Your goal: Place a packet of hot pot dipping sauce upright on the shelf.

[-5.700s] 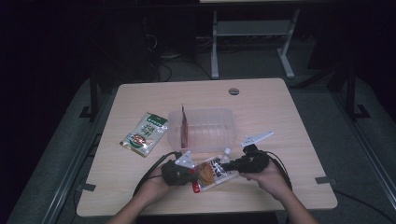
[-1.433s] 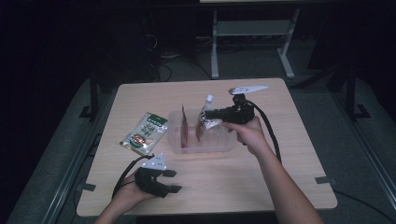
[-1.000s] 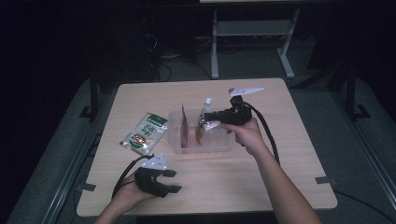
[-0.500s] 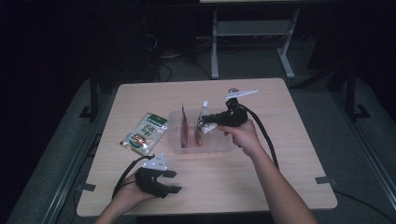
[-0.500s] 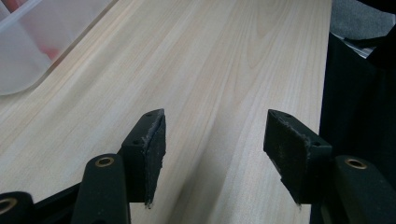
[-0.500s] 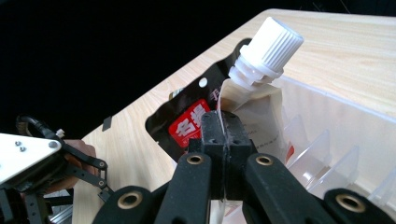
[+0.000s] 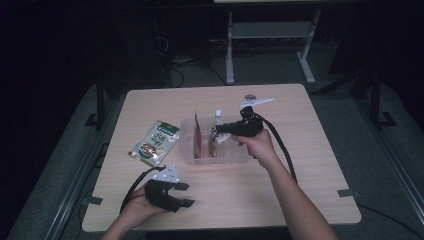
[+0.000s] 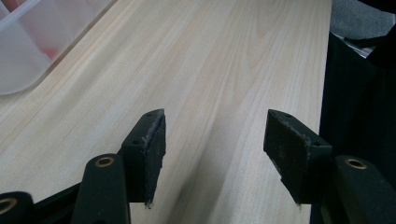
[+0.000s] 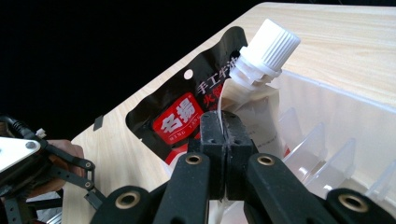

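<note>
Right gripper [image 9: 224, 135] pinches white-capped cream spout pouch [image 9: 254, 100] over clear plastic divider bin [image 9: 336, 112]; black-red packet [image 9: 180, 116] reads "名揚". Left gripper [image 8: 215, 140] gapes empty.

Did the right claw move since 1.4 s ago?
Yes. The right claw, shut on the spouted pouch, came down and toward the person, into the clear bin.

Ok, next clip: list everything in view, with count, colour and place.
Table: one, light wood, centre.
Slotted bin: one, clear plastic, mid-table.
Spout pouch: one, pale with white cap, over the bin, pinched by the right gripper.
Black-and-red packet: one, upright in the bin.
Green packet: one, flat, left of the bin.
Metal stand: one, grey, floor beyond the table.
Right gripper: black, fingers shut on the pouch.
Left gripper: black, fingers open, near table edge.
</note>
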The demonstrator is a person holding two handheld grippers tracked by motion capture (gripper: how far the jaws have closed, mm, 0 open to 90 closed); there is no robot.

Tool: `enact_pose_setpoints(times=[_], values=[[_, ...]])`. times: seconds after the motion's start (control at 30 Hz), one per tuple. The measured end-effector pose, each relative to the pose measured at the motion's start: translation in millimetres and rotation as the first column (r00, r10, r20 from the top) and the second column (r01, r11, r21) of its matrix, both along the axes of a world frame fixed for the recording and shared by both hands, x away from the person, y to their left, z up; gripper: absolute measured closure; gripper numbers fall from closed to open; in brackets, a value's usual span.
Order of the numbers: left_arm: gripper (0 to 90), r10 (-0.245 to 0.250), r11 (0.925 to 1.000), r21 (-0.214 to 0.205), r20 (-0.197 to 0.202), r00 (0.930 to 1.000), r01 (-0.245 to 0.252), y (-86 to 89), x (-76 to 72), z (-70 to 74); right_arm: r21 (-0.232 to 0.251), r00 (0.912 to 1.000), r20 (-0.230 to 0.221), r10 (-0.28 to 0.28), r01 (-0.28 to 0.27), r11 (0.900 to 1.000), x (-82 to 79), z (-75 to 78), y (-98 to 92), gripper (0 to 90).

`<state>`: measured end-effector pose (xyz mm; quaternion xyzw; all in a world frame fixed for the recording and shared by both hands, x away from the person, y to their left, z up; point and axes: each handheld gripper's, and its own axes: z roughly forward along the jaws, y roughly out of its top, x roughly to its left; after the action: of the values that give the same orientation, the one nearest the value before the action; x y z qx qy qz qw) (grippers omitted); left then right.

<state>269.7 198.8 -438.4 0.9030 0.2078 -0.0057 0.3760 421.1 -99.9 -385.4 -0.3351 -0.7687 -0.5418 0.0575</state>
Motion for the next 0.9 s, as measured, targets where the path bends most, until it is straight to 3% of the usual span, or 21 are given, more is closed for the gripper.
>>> enact_pose_setpoints(times=[0.17, 0.3, 0.47, 0.77, 0.9], values=[[38.5, 0.003, 1.0000, -0.007, -0.004, 1.0000, -0.003, -0.5, -0.3, -0.8, 0.024, 0.9997, 0.016, -0.016, 0.015, 0.9996, 0.4, 2.1, -1.5, 76.2], [38.5, -0.001, 1.0000, -0.001, -0.001, 1.0000, 0.001, 0.1, 0.2, -0.5, 0.010, 0.9993, 0.026, -0.027, 0.027, 0.9996, 0.1, 3.3, -3.8, 70.5], [38.3, 0.001, 1.0000, 0.001, -0.002, 1.0000, -0.001, 1.1, 0.6, 0.1, 0.001, 0.9978, 0.052, -0.040, 0.040, 0.9992, -3.7, 6.6, -9.9, 56.6], [36.4, 0.001, 1.0000, 0.004, 0.003, 1.0000, -0.001, 1.5, 1.4, -0.8, -0.063, 0.9933, 0.114, -0.021, 0.029, 0.9976, -18.6, 18.1, -21.4, 39.8], [35.8, 0.008, 1.0000, 0.002, 0.003, 1.0000, -0.008, 3.0, 1.6, 0.3, -0.096, 0.9915, 0.130, -0.005, 0.018, 0.9952, -29.7, 20.6, -25.1, 37.0]])
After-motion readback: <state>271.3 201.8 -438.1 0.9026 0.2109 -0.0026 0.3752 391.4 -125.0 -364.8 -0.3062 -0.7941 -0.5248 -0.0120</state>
